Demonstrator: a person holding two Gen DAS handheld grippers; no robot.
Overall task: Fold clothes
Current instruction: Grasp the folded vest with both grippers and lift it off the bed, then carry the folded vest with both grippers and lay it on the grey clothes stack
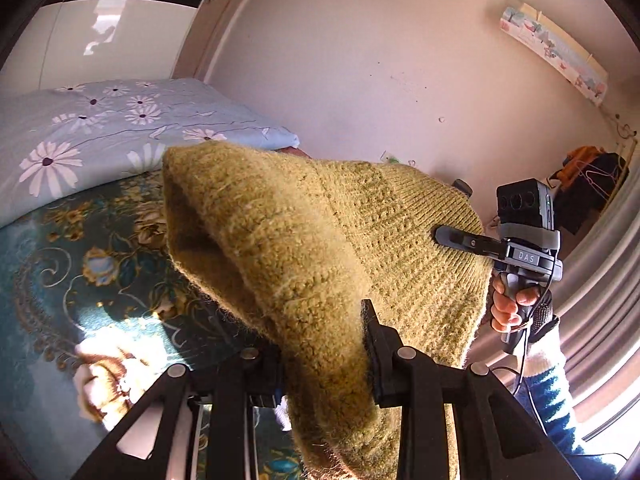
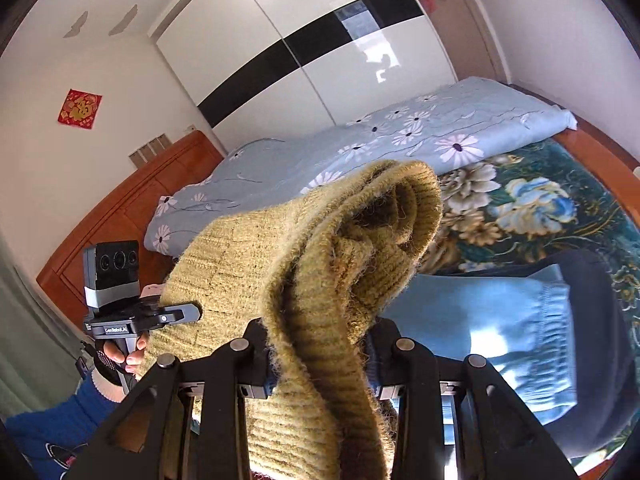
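An olive-green, fuzzy ribbed-knit sweater hangs above the floral bedspread, stretched between both grippers. The left gripper and the right gripper each stand narrow, pinching a bunched fold of knit. Its long axis runs from one gripper across to the other.

This is a bedroom in a home. A wide bed with a reddish-brown wooden headboard carries a teal floral bedspread and a folded pale-blue quilt printed with white daisies. Behind it stands a tall white wardrobe with glossy sliding doors and a black band. A red paper charm hangs on the plain wall, and clothes hang in a corner.
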